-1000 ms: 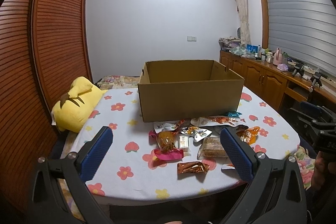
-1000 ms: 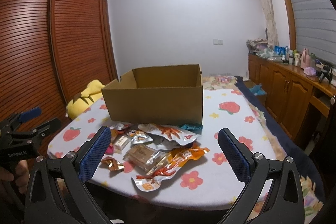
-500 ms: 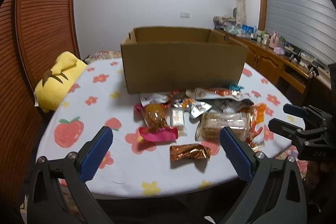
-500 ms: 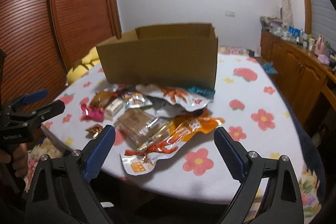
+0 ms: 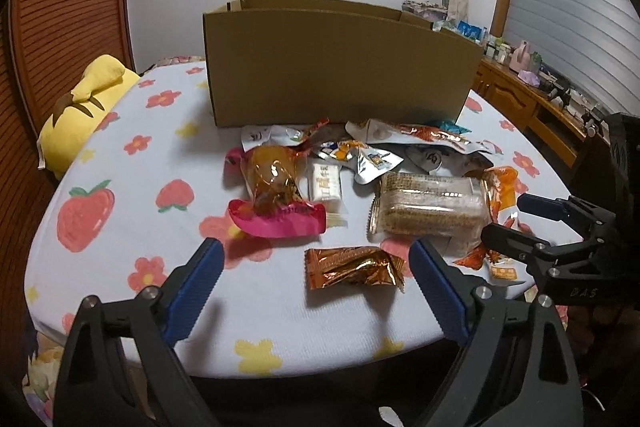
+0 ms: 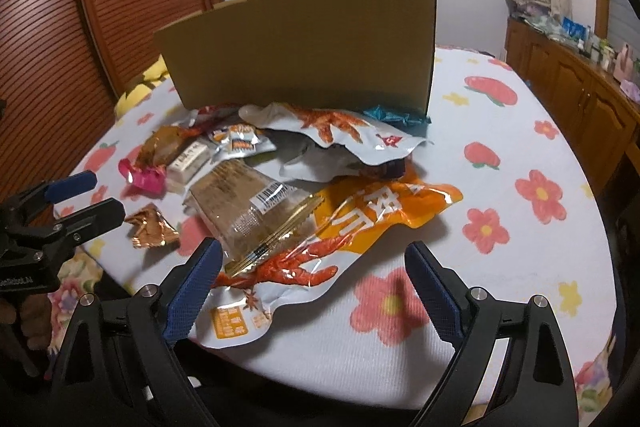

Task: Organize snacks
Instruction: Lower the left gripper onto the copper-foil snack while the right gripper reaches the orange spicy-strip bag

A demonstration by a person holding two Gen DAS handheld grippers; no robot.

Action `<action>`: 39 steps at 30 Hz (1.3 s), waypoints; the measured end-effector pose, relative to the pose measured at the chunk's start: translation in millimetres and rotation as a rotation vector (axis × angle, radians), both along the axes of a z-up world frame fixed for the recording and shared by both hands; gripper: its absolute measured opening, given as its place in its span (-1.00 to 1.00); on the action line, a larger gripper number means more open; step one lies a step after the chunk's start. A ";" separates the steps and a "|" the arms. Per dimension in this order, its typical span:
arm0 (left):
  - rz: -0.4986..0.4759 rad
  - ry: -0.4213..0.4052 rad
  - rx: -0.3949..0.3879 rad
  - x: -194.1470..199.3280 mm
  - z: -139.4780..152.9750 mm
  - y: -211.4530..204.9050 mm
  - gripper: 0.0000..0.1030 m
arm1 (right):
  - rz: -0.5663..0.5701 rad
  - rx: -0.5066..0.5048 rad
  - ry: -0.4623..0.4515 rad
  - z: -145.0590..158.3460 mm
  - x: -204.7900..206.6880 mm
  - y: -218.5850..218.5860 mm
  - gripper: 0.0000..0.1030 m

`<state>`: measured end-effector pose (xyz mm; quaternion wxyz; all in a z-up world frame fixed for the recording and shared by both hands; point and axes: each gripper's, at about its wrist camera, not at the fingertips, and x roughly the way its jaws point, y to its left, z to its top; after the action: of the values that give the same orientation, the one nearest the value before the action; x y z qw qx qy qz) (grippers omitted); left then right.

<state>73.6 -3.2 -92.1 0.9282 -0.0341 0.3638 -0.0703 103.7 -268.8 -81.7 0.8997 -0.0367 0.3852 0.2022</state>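
Note:
An open cardboard box (image 5: 340,67) stands on the flowered table (image 5: 120,227); it also shows in the right wrist view (image 6: 304,47). Snacks lie in front of it: a copper foil packet (image 5: 354,267), a pink-ended bun (image 5: 276,199), a clear cracker pack (image 5: 430,207), a white bar (image 5: 326,187). My left gripper (image 5: 316,293) is open, low over the copper packet. My right gripper (image 6: 314,293) is open over the orange crayfish bag (image 6: 340,231), near the cracker pack (image 6: 248,207). Each gripper shows in the other's view.
A yellow plush toy (image 5: 84,107) lies at the table's left edge. A wooden sideboard (image 6: 580,95) with clutter runs along the right wall. Brown slatted wardrobe doors (image 6: 120,7) stand on the left. More silver and teal packets (image 6: 340,131) lie against the box.
Both grippers have moved forward and down toward the snack pile. Both stay open. No snack has moved.

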 end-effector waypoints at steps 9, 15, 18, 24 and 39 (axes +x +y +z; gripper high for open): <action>0.002 0.021 0.001 2.4 -6.6 1.3 0.83 | -0.069 0.000 0.023 -9.4 2.9 -26.2 0.83; -0.043 0.048 -0.017 5.0 -14.0 -8.7 0.65 | -0.062 0.006 0.020 -6.2 8.6 -22.6 0.83; -0.049 0.050 -0.025 7.2 -15.4 -11.0 0.57 | -0.037 -0.008 0.024 -7.7 15.2 -14.5 0.78; -0.071 0.064 0.002 16.1 -18.9 -16.5 0.37 | -0.019 -0.030 0.018 -8.2 17.3 -11.5 0.64; -0.081 0.049 -0.035 14.4 -21.7 -5.3 -0.34 | -0.049 -0.014 0.028 -4.1 19.8 -37.2 0.57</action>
<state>88.0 -8.5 -113.8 0.9147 -0.0375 0.3862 -0.1135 123.5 -306.0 -85.8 0.8986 -0.0304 0.4000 0.1778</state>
